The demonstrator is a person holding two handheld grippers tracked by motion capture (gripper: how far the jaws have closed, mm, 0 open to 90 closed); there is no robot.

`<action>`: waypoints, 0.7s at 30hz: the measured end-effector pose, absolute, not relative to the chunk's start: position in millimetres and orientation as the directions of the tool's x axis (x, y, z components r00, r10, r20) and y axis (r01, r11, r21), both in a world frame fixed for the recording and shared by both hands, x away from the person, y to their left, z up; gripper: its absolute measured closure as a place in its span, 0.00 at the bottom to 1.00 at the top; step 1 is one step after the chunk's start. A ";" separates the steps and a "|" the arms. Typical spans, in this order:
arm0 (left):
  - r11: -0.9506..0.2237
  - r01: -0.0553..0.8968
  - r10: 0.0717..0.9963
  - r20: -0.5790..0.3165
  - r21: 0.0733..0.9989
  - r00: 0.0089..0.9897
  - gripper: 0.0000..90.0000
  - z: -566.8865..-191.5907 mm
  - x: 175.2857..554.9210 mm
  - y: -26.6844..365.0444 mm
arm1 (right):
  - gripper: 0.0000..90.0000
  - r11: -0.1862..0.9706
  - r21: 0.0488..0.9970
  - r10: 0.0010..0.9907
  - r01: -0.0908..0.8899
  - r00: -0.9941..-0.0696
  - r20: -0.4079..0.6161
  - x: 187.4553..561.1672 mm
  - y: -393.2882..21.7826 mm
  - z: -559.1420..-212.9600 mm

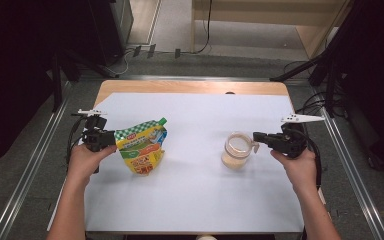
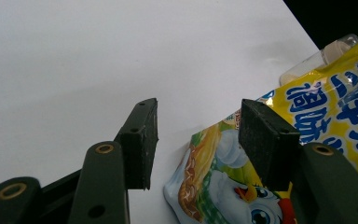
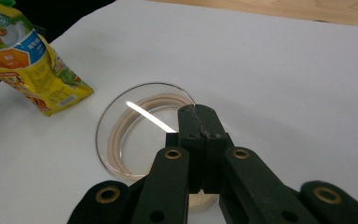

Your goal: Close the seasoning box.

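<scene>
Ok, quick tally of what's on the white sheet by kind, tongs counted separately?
Printed yellow-and-green pouches: 1, the pouch, at the left tongs.
Clear jars: 1, the jar, at the right tongs.
Hand-held tongs: 2.
Total: 2 items, plus 2 tongs.

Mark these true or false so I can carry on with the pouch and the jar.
1. The right gripper has its jaws shut. True.
2. The glass jar has a lid on. False: its mouth is uncovered, with pale powder inside.
3. The left gripper has its jaws pressed on the yellow pouch. False: in the left gripper view they stand apart, with bare sheet in the gap.
4. The pouch has a green cap. True.
5. The jar stands on the white sheet. True.
</scene>
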State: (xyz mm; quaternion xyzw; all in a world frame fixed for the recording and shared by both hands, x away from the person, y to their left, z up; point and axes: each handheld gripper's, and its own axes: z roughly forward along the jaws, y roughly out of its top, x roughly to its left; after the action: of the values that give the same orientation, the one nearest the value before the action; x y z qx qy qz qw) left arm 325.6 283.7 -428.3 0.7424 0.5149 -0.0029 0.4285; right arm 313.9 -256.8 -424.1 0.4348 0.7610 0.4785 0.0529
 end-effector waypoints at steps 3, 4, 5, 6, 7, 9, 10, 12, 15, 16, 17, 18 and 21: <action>-0.098 0.765 0.763 -0.446 0.636 0.468 0.54 -427.8 325.2 283.8 | 0.97 0.169 0.777 0.721 0.607 -0.613 0.323 314.4 -258.6 -424.8; -0.097 0.765 0.763 -0.446 0.637 0.468 0.53 -427.8 325.1 283.7 | 0.96 0.166 0.779 0.723 0.605 -0.612 0.321 314.9 -260.1 -425.4; -0.099 0.764 0.763 -0.444 0.637 0.469 0.53 -427.9 325.1 283.7 | 0.95 0.163 0.778 0.725 0.607 -0.608 0.323 315.4 -262.4 -426.0; -0.102 0.764 0.764 -0.442 0.637 0.470 0.53 -428.0 325.1 283.8 | 0.93 0.156 0.778 0.730 0.609 -0.602 0.324 315.9 -264.6 -426.7; -0.102 0.765 0.765 -0.441 0.636 0.468 0.53 -428.2 325.2 283.7 | 0.91 0.152 0.778 0.735 0.610 -0.596 0.324 316.6 -267.3 -427.8; -0.099 0.766 0.769 -0.440 0.635 0.464 0.53 -428.7 325.3 283.6 | 0.87 0.138 0.775 0.745 0.616 -0.581 0.329 318.0 -273.4 -430.4; -0.098 0.766 0.770 -0.439 0.635 0.463 0.53 -429.1 325.3 283.6 | 0.85 0.136 0.775 0.749 0.617 -0.576 0.328 318.6 -275.5 -431.4; -0.098 0.768 0.776 -0.435 0.633 0.458 0.53 -430.3 325.4 284.3 | 0.80 0.124 0.771 0.759 0.625 -0.560 0.332 320.2 -282.1 -435.1; -0.087 0.771 0.785 -0.433 0.631 0.443 0.52 -431.1 325.9 284.6 | 0.73 0.116 0.763 0.775 0.636 -0.538 0.331 321.8 -287.9 -439.8; -0.085 0.769 0.787 -0.431 0.633 0.442 0.51 -431.2 325.8 284.5 | 0.72 0.111 0.766 0.781 0.633 -0.532 0.326 322.0 -289.9 -441.7; -0.087 0.767 0.787 -0.428 0.636 0.444 0.50 -431.3 325.7 284.4 | 0.70 0.106 0.766 0.783 0.634 -0.528 0.329 322.2 -291.3 -443.2; -0.090 0.764 0.786 -0.426 0.639 0.449 0.50 -431.6 325.6 284.1 | 0.67 0.103 0.767 0.784 0.633 -0.526 0.329 322.7 -293.2 -445.6; -0.106 0.758 0.793 -0.405 0.644 0.455 0.49 -432.9 325.4 282.8 | 0.61 0.116 0.763 0.795 0.635 -0.520 0.312 324.4 -296.8 -453.4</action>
State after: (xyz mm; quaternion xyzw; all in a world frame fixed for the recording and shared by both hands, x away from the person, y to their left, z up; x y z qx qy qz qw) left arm 325.4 282.8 -432.9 0.7433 0.5215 0.0212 0.4184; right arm 324.4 -296.8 -453.4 0.4820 0.7419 0.4579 0.0871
